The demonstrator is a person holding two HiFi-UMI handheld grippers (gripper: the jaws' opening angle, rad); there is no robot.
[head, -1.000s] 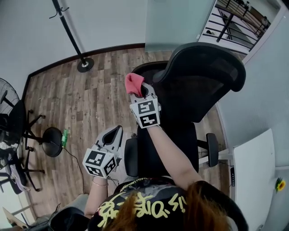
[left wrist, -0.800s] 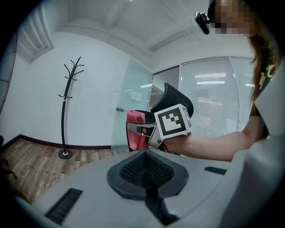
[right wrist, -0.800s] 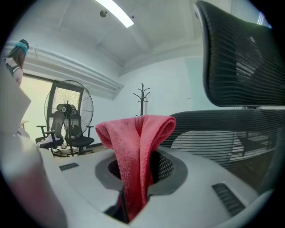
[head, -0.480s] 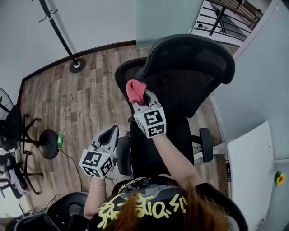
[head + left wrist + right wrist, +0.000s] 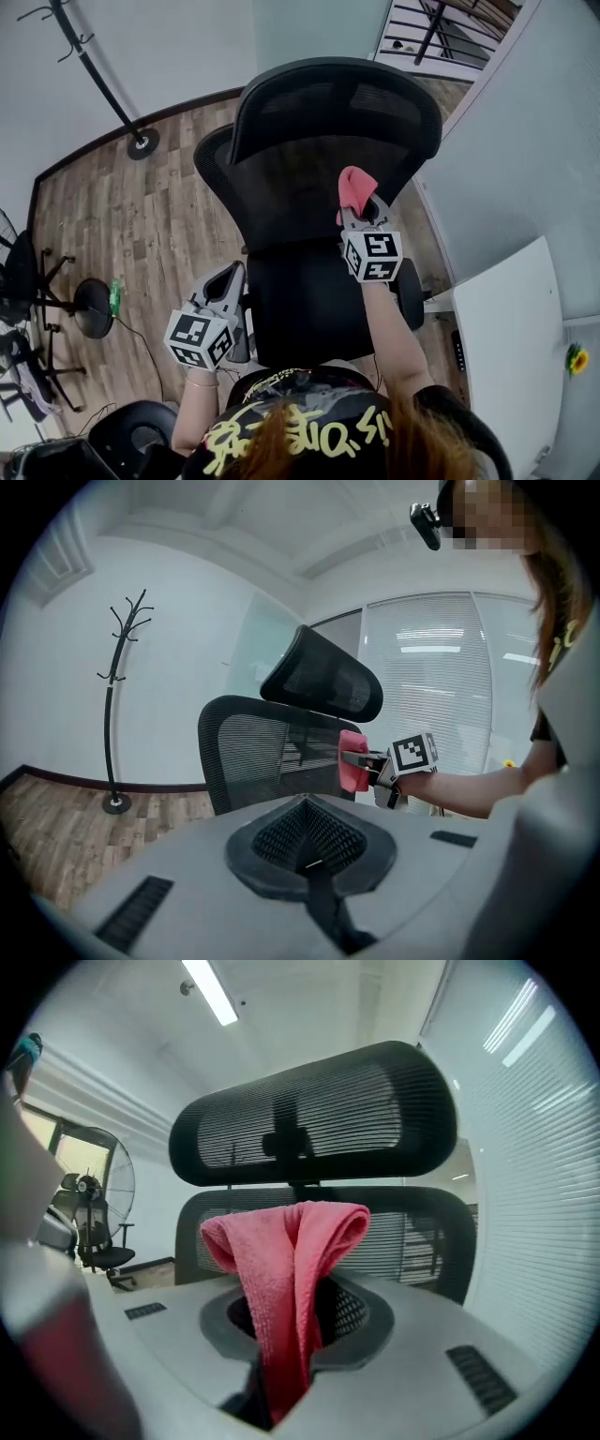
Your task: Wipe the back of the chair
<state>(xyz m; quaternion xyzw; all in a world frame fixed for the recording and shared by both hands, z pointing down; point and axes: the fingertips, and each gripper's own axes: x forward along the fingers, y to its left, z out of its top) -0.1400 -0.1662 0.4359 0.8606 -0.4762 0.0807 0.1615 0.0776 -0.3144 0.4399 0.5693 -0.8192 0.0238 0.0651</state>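
The black mesh office chair [image 5: 291, 178] faces me back-first, its headrest [image 5: 337, 98] at the top. My right gripper [image 5: 359, 208] is shut on a folded red cloth [image 5: 354, 187] that it holds against the right part of the backrest. In the right gripper view the cloth [image 5: 286, 1269] bulges up out of the jaws, in front of the backrest [image 5: 412, 1232] and headrest [image 5: 319, 1124]. My left gripper [image 5: 228, 281] hangs low beside the seat's left side, shut on nothing. The left gripper view shows the backrest [image 5: 253, 761] with the cloth [image 5: 352, 761] pressed to it.
A coat stand [image 5: 94, 75] rises at the back left on the wooden floor. A fan and a second chair [image 5: 28, 281] stand at the far left, near a round black base [image 5: 94, 307] and a green bottle [image 5: 114, 298]. A white desk [image 5: 511, 356] is close on the right.
My right gripper has carried the red cloth rightward, from the backrest's left edge to its right part. The chair now shows its back squarely. The left gripper has hardly moved.
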